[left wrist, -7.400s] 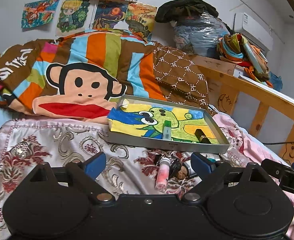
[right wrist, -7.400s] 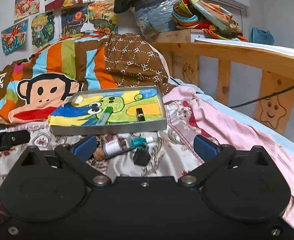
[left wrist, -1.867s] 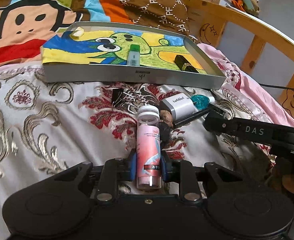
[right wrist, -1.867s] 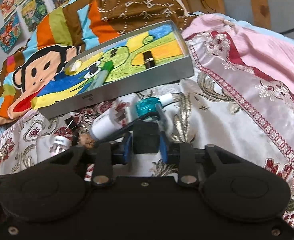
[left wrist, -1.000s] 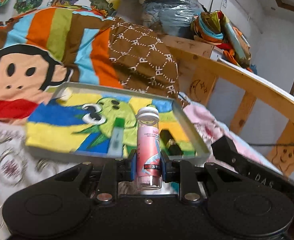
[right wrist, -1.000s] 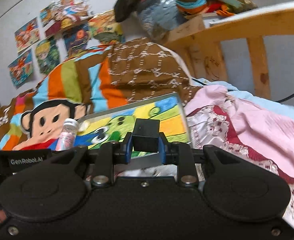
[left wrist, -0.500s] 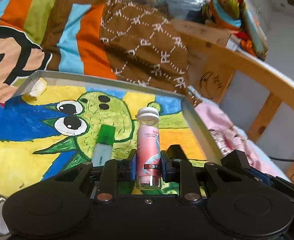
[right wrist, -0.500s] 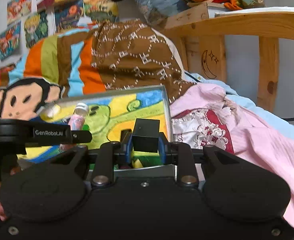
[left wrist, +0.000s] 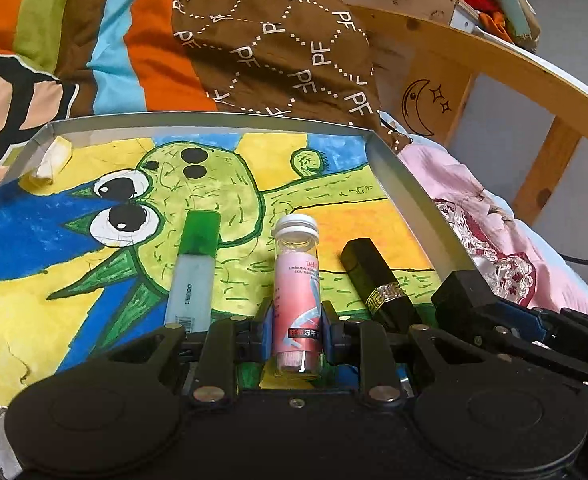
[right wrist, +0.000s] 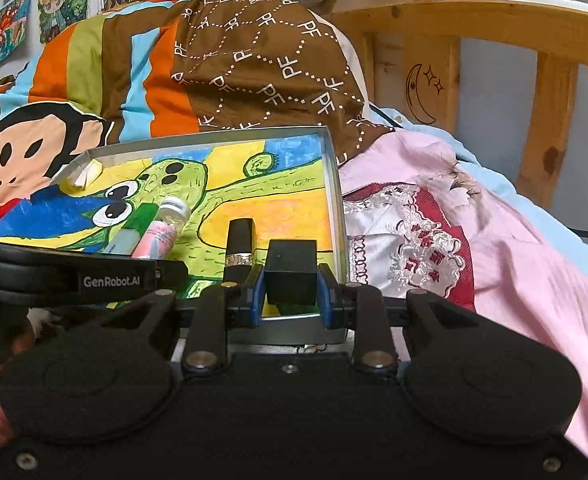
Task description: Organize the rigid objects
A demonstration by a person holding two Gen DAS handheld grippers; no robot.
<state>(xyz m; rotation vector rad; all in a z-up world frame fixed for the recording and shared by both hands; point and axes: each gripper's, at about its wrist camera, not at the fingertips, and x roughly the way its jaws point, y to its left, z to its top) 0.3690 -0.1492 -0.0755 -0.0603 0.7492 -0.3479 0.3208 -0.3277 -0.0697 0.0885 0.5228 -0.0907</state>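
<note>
— Both grippers have come down over the tray (left wrist: 409, 196) since a moment ago; what was held above its near edge now hangs low over the drawing that lines it.

— What is each one carrying?

— Left gripper (left wrist: 295, 326): jaws clamped on the pink vial (left wrist: 297, 280), white cap pointing toward the far edge, lying between the green glue stick (left wrist: 194, 268) and the black lipstick tube (left wrist: 373, 276). Right gripper (right wrist: 290, 294): jaws clamped on the black cube (right wrist: 291, 276), at the tray's near right corner, just beside the lipstick tube.

— Are they set down yet?

— I cannot tell whether the vial or the cube touches the tray floor. Neither has been let go.

— So how far along is the tidying?

— Glue stick and lipstick tube already lie in the tray, side by side and pointing the same way. The vial and cube look like the third and fourth pieces, lined up in that same row. What remains for these two, I'd judge, is lowering and opening the jaws. Whether anything is left on the bedspread (right wrist: 473, 248) is hidden behind the grippers.
</note>
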